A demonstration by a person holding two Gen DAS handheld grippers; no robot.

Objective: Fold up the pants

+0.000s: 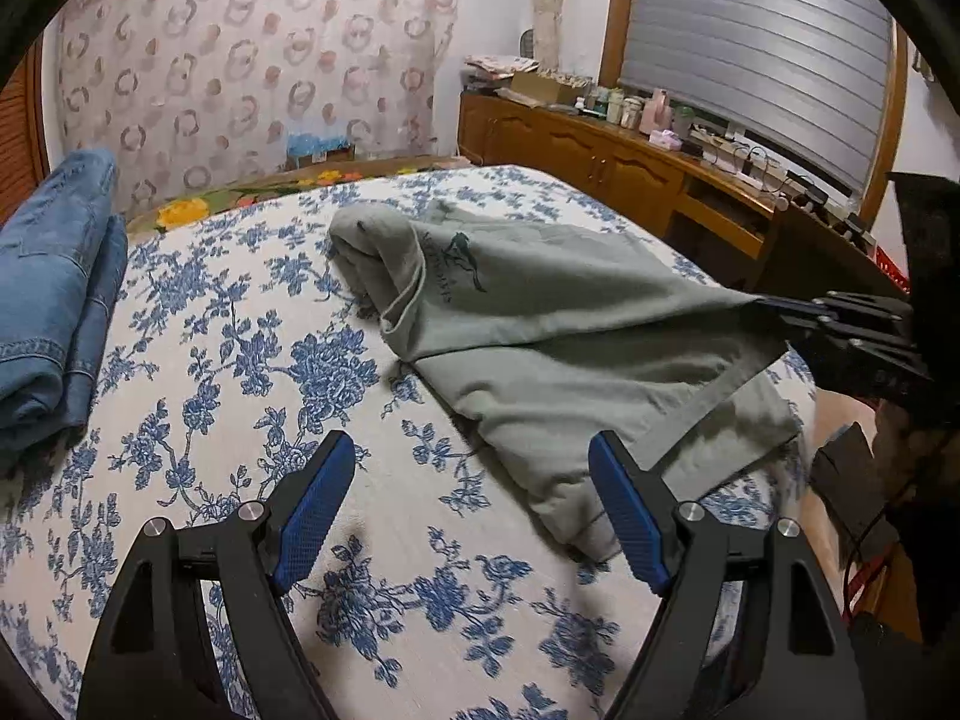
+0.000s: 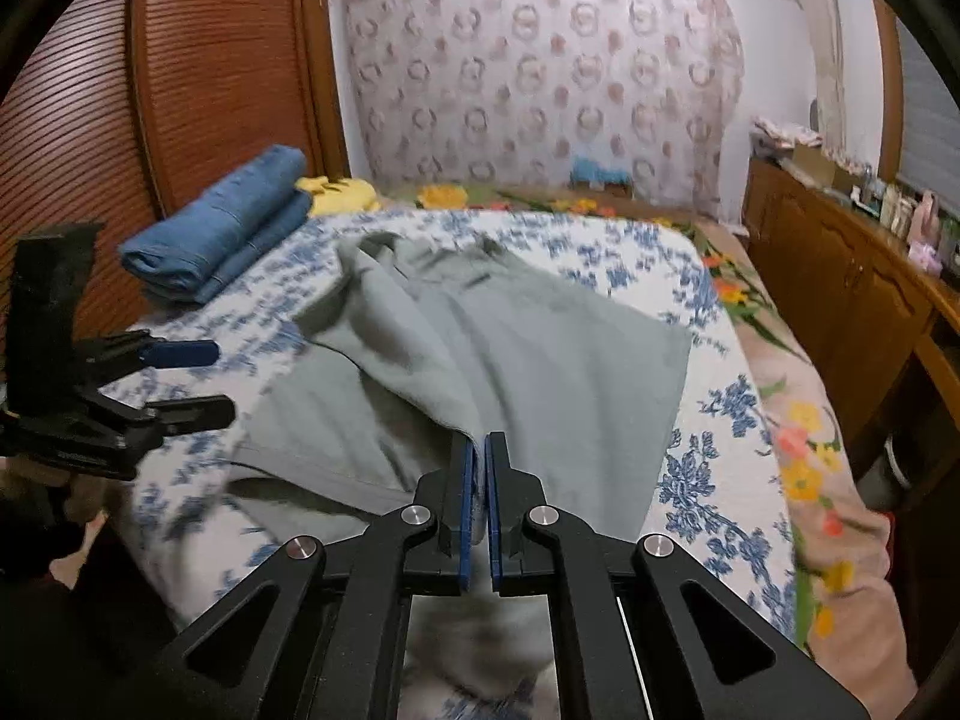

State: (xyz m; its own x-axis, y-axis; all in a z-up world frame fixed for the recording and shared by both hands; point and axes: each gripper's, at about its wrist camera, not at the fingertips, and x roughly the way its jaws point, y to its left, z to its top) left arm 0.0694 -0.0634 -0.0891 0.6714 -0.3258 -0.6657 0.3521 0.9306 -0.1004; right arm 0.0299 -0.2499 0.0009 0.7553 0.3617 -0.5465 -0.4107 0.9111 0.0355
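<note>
Grey-green pants (image 1: 540, 324) lie crumpled on the blue-flowered bedspread (image 1: 252, 360), with a dark printed logo on the upper layer. My right gripper (image 2: 480, 450) is shut on an edge of the grey-green pants (image 2: 528, 360) and holds that corner raised off the bed; in the left wrist view the right gripper (image 1: 774, 312) pinches the cloth at the right. My left gripper (image 1: 471, 456) hovers open above the bedspread, just left of the pants' near edge, with nothing between its blue pads. In the right wrist view the left gripper (image 2: 204, 378) is at the left, open.
Folded blue jeans (image 1: 54, 300) lie at the bed's far left, and the same folded blue jeans (image 2: 222, 240) show beside something yellow (image 2: 342, 192). A wooden sideboard (image 1: 600, 150) with bottles and boxes runs along the right. A slatted wooden door (image 2: 150, 90) stands left. A patterned curtain (image 1: 252, 60) hangs behind.
</note>
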